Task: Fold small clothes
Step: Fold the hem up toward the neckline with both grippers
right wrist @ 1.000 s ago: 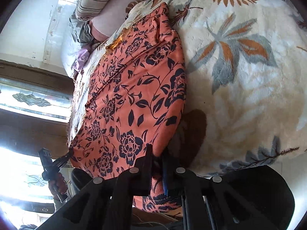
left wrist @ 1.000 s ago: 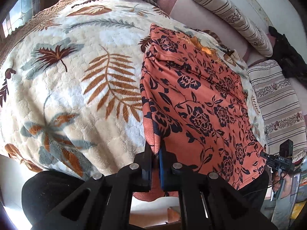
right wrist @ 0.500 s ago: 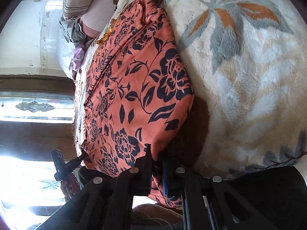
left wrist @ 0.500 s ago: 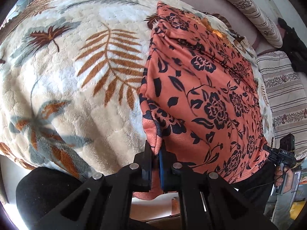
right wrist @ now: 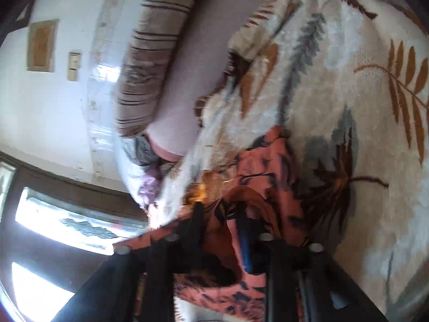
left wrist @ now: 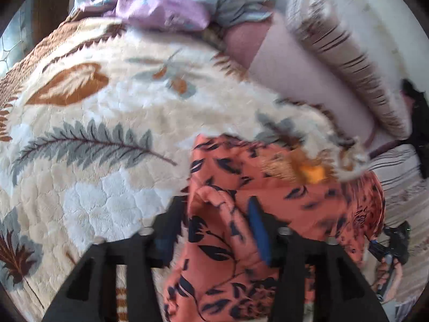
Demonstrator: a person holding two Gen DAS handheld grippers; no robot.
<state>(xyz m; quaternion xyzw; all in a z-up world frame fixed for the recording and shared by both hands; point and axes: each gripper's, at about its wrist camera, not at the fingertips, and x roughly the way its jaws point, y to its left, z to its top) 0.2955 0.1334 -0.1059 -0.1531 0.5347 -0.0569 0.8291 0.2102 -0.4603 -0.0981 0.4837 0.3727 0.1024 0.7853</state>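
Floral garment (left wrist: 281,187), thin and limp, will sag and slide, so I would take it by corners or hems. At my left gripper (left wrist: 214,220) the fingers stand apart with loose cloth bunched between them. Past it, fabric spreads over the leaf-print blanket (left wrist: 93,182). My right gripper (right wrist: 221,220) also gapes, cloth draped between its fingers.

The left gripper (left wrist: 214,228), fingers spread wide, straddled a bunched orange floral-print garment (left wrist: 268,193) on a cream leaf-patterned plush blanket (left wrist: 93,134); a striped bolster pillow (left wrist: 348,67) lay upper right.
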